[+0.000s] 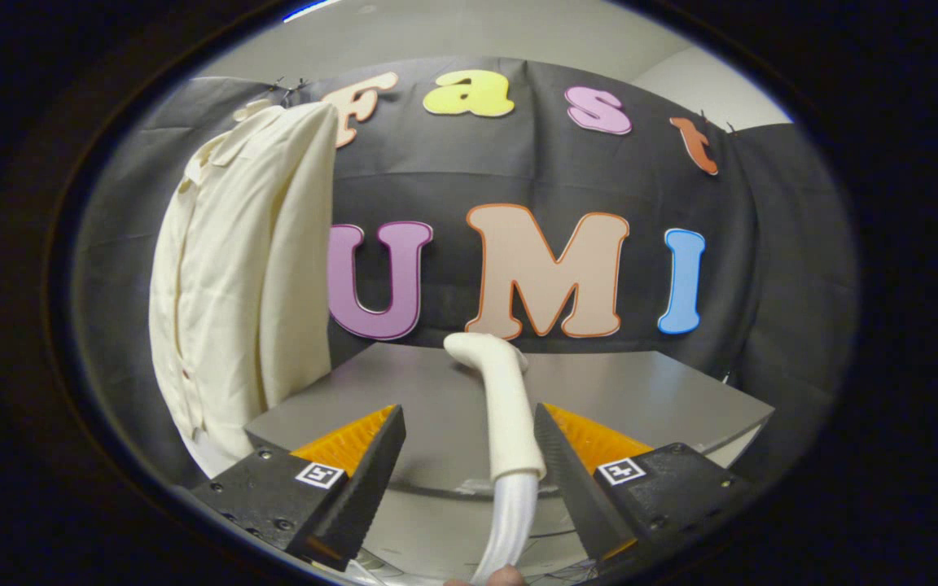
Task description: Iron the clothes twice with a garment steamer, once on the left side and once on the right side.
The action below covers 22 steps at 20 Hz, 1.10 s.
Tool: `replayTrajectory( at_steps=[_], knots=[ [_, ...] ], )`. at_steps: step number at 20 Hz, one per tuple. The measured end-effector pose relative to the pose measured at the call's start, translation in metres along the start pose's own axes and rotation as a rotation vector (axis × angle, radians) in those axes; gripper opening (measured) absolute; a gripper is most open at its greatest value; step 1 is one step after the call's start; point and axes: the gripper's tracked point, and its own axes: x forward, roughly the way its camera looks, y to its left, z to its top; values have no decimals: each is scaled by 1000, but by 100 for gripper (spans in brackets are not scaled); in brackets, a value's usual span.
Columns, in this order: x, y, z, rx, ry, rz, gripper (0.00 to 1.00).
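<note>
Claw (469,443) fingers stand wide apart, wedge-shaped, their inner faces ribbed with fine ridges and each body carrying a small square marker tag. Between them rises the garment steamer (508,407), a smooth, matte, cream-white handle that runs up from the base of the fingers and bends over at its top into a rounded nozzle head pointing toward the shirt side. The handle lies closer to the right finger (571,456), seemingly just against its ribbed face, while a clear gap separates it from the left finger (371,464); the claw is not clamped on it. From the handle's lower end a glossy, ribbed white hose (510,521) drops down between the fingers, and a fingertip (506,576) of a person shows right at its bottom end.

Under and beyond the fingers lies the table (648,391), a flat, plain grey top with a slightly rounded front edge and a dull sheen. The steamer's head stands over its far part.

Off the table's left side, beyond the left finger, hangs the shirt (233,277), a cream, soft woven cloth with a collar at the top, a buttoned placket running down its length and long gentle folds. It hangs against the booth's black cloth wall (762,244), which is creased and draped. Above the wall a pale ceiling (469,32) shows.
</note>
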Motion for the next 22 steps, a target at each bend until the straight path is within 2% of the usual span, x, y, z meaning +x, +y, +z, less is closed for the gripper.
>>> replayTrajectory(
  at_steps=[5, 8, 10, 11, 12, 17, 19, 22],
  knots=[
    [41, -24, -5, 20, 72, -35, 96],
    [57, -26, -23, 33, 167, -30, 79],
    [58, -23, -31, 48, 217, -19, 59],
    [59, -22, -27, 46, 196, -19, 50],
    [61, -21, -29, 36, 206, -14, 44],
    [44, -18, -20, 73, 193, -10, 39],
    [29, -5, -14, 93, 161, 24, 37],
    [1, 16, 1, 58, 121, 56, 37]
  ],
)
